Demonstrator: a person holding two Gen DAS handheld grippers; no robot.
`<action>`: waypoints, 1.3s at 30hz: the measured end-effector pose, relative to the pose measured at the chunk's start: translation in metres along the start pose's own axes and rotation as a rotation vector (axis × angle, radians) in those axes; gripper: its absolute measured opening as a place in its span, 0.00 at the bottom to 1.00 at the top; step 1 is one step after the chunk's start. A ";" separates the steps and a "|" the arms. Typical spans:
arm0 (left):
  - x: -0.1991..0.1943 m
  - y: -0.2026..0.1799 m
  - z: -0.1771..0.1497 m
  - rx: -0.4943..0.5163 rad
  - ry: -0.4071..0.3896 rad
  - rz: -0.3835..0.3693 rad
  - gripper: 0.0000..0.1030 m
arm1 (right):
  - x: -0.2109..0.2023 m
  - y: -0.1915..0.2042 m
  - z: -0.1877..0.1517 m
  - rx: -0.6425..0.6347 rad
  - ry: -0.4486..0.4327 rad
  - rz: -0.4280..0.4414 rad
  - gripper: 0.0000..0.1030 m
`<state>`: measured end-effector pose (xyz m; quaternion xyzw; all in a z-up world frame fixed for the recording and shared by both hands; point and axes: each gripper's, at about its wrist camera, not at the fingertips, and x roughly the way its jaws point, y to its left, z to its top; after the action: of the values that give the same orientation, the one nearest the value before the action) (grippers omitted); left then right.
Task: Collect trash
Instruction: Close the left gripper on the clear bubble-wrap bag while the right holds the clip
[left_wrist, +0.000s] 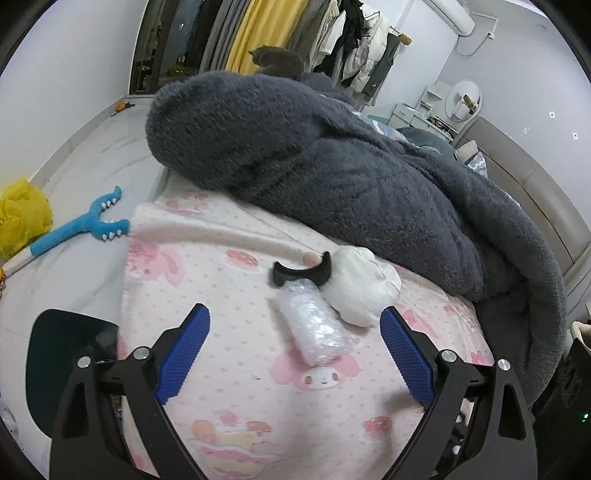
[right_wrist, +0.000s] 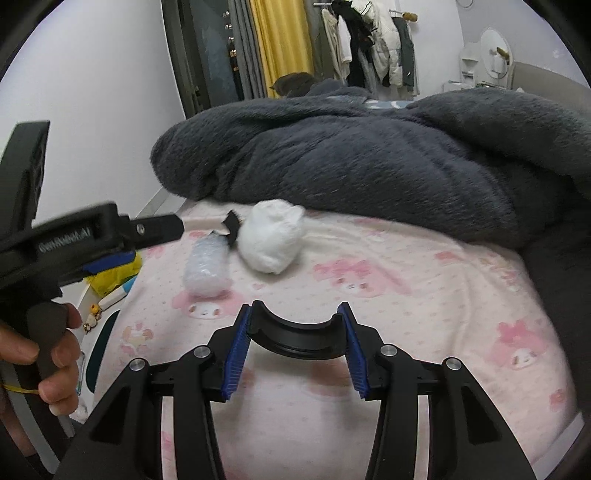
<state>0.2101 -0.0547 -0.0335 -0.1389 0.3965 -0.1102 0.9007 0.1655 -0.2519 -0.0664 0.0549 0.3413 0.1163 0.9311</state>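
Note:
A clear bubble-wrap roll (left_wrist: 317, 326) lies on the pink patterned bed sheet (left_wrist: 229, 380), with a crumpled white tissue wad (left_wrist: 360, 284) to its right and a black curved plastic piece (left_wrist: 301, 272) at its far end. My left gripper (left_wrist: 295, 325) is open, its blue pads either side of the roll and just short of it. In the right wrist view the roll (right_wrist: 207, 267), wad (right_wrist: 271, 236) and small black piece (right_wrist: 232, 225) lie ahead. My right gripper (right_wrist: 297, 317) is shut on a second black curved plastic piece (right_wrist: 297, 338). The left gripper's body (right_wrist: 85, 236) shows at the left.
A dark grey fluffy blanket (left_wrist: 332, 166) is heaped behind the trash. A grey cat (left_wrist: 277, 61) sits beyond it. On the floor at left lie a yellow plastic bag (left_wrist: 22, 218) and a blue toy (left_wrist: 81, 225). A dark bin (left_wrist: 62, 365) stands beside the bed.

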 end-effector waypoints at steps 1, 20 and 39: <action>0.003 -0.003 -0.001 0.001 0.006 -0.001 0.92 | -0.002 -0.004 0.001 0.002 -0.005 -0.003 0.46; 0.047 -0.019 -0.014 -0.010 0.083 0.039 0.52 | -0.050 -0.089 0.013 0.121 -0.101 -0.022 0.46; 0.011 -0.038 -0.026 0.247 0.056 -0.046 0.44 | -0.047 -0.052 0.041 0.107 -0.142 0.071 0.46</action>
<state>0.1949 -0.0977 -0.0446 -0.0326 0.4016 -0.1829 0.8968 0.1665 -0.3150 -0.0157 0.1249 0.2782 0.1265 0.9439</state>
